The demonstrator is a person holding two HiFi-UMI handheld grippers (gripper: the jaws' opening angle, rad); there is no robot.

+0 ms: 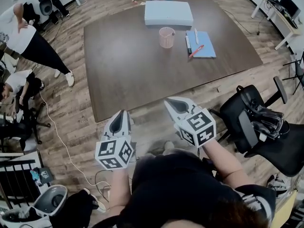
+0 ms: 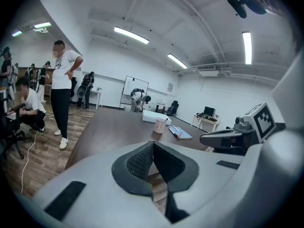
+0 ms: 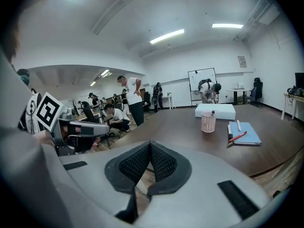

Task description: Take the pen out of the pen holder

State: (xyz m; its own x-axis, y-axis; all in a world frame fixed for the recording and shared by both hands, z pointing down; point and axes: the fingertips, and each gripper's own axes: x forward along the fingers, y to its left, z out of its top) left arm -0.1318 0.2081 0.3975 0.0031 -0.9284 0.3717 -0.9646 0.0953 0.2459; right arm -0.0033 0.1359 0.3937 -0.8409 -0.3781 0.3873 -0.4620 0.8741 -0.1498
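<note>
A pink mesh pen holder (image 1: pixel 166 37) stands at the far middle of the dark table (image 1: pixel 128 65), with a dark-tipped pen (image 1: pixel 172 33) sticking out of it. My left gripper (image 1: pixel 124 114) and right gripper (image 1: pixel 172 102) hover short of the table's near edge, well away from the holder, both shut and empty. The left gripper view shows the holder (image 2: pixel 160 124) far beyond the left gripper's (image 2: pixel 153 144) touching pads. In the right gripper view the holder (image 3: pixel 208 122) stands far off to the right of the closed right gripper (image 3: pixel 150 144).
Right of the holder lies a blue notebook (image 1: pixel 202 44) with a black marker (image 1: pixel 188 44), a white pen (image 1: pixel 196 35) and a red pen (image 1: pixel 196 51). A white box (image 1: pixel 168 13) sits behind. A black office chair (image 1: pixel 259 122) stands at my right; people stand and sit at the left (image 1: pixel 28 37).
</note>
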